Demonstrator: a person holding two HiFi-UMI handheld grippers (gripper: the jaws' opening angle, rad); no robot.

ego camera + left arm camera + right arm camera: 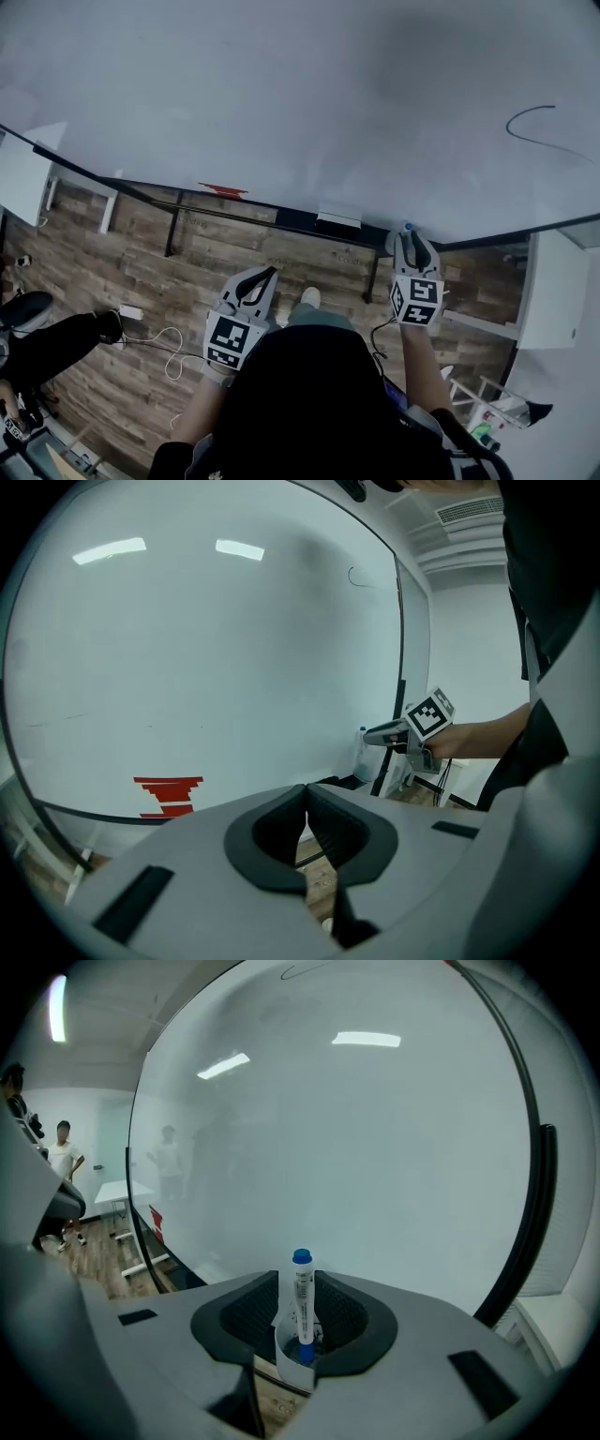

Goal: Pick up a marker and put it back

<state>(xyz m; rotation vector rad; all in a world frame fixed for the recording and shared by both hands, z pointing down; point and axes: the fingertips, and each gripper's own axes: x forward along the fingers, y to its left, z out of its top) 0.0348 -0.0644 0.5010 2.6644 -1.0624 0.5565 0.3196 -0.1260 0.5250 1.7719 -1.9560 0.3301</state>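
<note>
- Right gripper view: the right gripper's (302, 1321) jaws are closed on a marker (303, 1299), one dark ribbed pad on each side of its white barrel.
- The marker stands upright between the jaws, with a blue cap on top and a blue end below. Its lower end sits inside a small white cup (284, 1358) that curves around it just under the jaws.
- Straight beyond the marker is a big whiteboard (328, 1147), with ceiling lights reflected in its surface.
- Head view: the right gripper (410, 234) points at the bottom edge of the whiteboard (281, 94), and the marker's blue tip (409, 227) pokes out just past the jaws.
- Left gripper view: the left gripper's (306, 794) jaws are pressed together at their tips, with nothing between them.
- The left gripper (265, 274) is held lower and well apart from the board's edge, over a wood floor (141, 272).
- From the left side, the right gripper (372, 735) shows near the whiteboard (206, 649), held by a hand (450, 744).
- A red mark (169, 795) sits low on the board, and a thin black curved line (544, 127) is drawn toward its right side.
- A white block (338, 217) lies on the dark ledge (234, 214) along the board's bottom edge.
- A white cable (159, 342) trails across the floor.
</note>
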